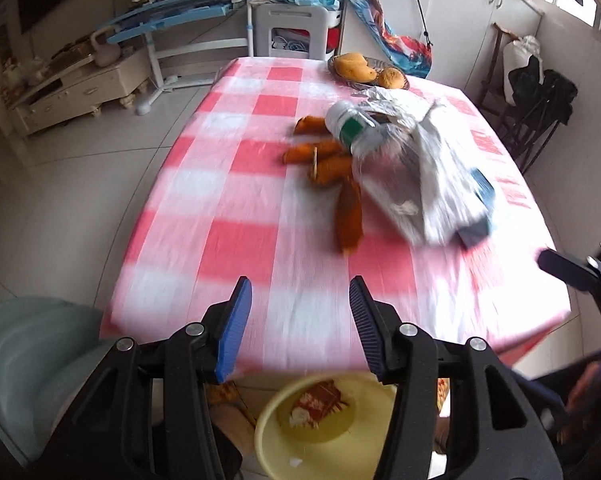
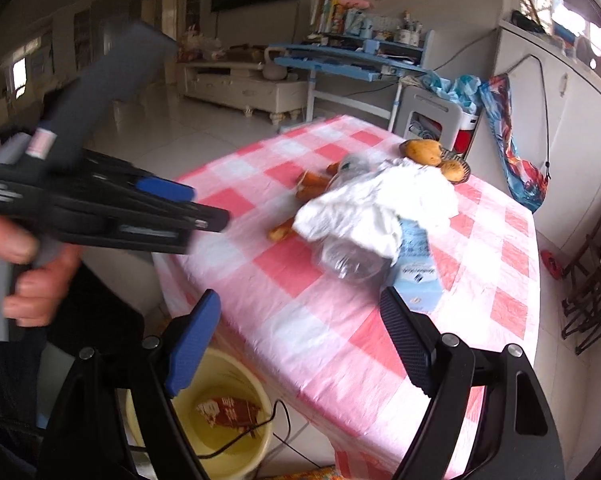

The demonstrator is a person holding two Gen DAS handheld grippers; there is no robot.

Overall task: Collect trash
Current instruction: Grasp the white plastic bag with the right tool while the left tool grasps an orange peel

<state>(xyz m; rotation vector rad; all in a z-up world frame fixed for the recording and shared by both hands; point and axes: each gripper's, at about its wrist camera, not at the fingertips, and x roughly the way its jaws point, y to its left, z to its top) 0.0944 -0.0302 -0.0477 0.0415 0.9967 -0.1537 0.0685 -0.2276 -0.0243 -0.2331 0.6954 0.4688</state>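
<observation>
The left gripper (image 1: 300,320) hangs over the near edge of the table (image 1: 236,184), its blue pads parted with nothing between them. The right gripper (image 2: 300,336) also stands released and empty, jaws wide, above the table's near corner.

Directly below the left gripper, at 6 o'clock in its view, a yellow bucket (image 1: 276,444) sits on the floor just off the table edge, with a red wrapper (image 1: 316,400) lying inside. In the right wrist view the same bucket shows at 7 o'clock, beside the drop of the pink-and-white checked tablecloth (image 2: 340,320), with a black cable (image 2: 260,428) trailing across its rim.

The remaining trash is heaped at the middle of the table, at 1 o'clock from the left gripper: a clear plastic bottle (image 1: 364,136) with a green label, a crumpled white plastic bag (image 1: 432,168) draped over it, a light blue carton (image 2: 416,276) partly under the bag, and orange peels (image 1: 332,168) spread on the bottle's left side. A basket of mangoes (image 1: 368,72) stands by the far edge.

The near half of the cloth, between the grippers and the heap, is bare, as is its whole left side. A pale seat (image 1: 32,360) sits at 8 o'clock by the table's corner. In the right wrist view, the person's hand (image 2: 32,276) holds the left gripper's handle at 9 o'clock.
</observation>
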